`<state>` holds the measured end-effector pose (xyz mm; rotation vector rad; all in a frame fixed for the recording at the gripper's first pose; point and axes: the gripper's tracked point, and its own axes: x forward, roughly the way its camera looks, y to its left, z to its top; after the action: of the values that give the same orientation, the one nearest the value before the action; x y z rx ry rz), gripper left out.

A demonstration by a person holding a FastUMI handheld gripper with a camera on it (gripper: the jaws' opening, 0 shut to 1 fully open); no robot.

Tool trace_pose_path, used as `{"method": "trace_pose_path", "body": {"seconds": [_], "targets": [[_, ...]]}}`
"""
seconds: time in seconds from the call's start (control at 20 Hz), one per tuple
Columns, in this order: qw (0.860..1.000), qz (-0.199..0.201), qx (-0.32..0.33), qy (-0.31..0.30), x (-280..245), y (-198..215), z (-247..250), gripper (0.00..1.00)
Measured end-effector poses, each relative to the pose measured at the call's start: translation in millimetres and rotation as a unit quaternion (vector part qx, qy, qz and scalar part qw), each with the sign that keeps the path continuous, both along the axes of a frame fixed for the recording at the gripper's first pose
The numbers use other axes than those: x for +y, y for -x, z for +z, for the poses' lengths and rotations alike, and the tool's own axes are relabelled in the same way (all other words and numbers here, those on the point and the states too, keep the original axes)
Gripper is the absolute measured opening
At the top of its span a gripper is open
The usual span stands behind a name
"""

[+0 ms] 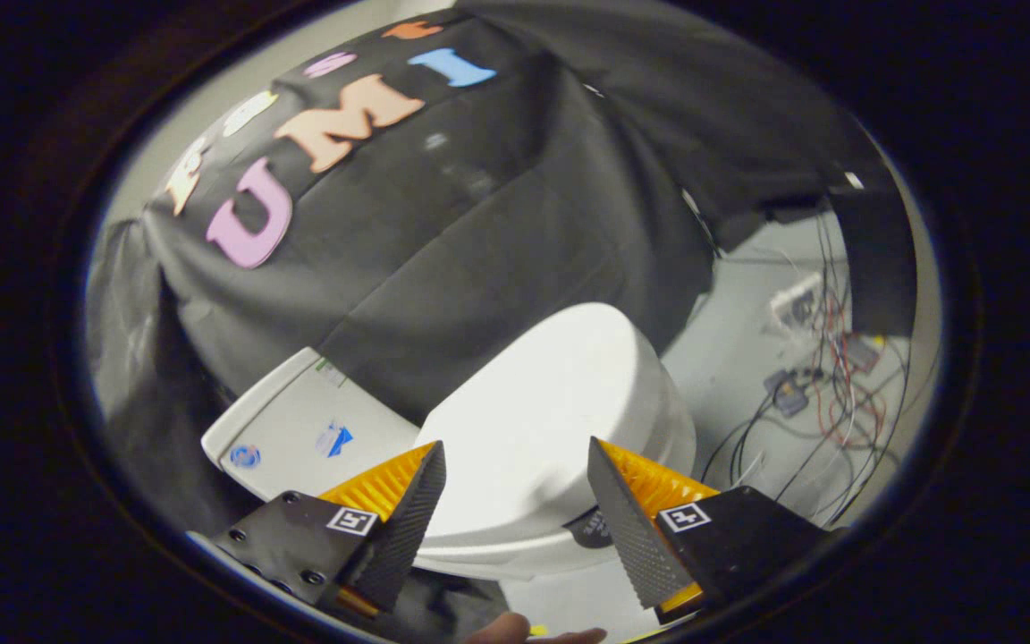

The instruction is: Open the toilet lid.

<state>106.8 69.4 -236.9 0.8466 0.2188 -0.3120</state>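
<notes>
The toilet lid (551, 420) lies shut on the bowl, its front rim just ahead of the hand-held gripper (515, 501), its length running away toward the tank (300, 429) against the black cloth. The fingers stand wide apart, gripping nothing, straddling that near rim. Cables (823, 394) sprawl on the floor beyond.

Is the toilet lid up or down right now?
Down. The toilet lid lies flat over the bowl, its smooth white top facing up. The gripper is open, its fingers spread just above the lid, not pressing on it.
</notes>
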Motion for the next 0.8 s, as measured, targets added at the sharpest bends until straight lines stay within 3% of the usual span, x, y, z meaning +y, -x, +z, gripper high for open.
{"method": "trace_pose_path", "body": {"seconds": [0.25, 0.55, 0.65, 0.75, 0.8], "targets": [[0.983, -0.091, 0.048, -0.152, -10, 39, -60, 0.96], [0.97, -0.044, 0.074, -0.225, 27, 17, -96, 0.96], [0.966, -0.018, 0.091, -0.24, 42, 14, -106, 0.82], [0.965, -0.023, 0.083, -0.246, 37, 8, -105, 0.67], [0.966, -0.013, 0.086, -0.242, 39, 11, -106, 0.67]]}}
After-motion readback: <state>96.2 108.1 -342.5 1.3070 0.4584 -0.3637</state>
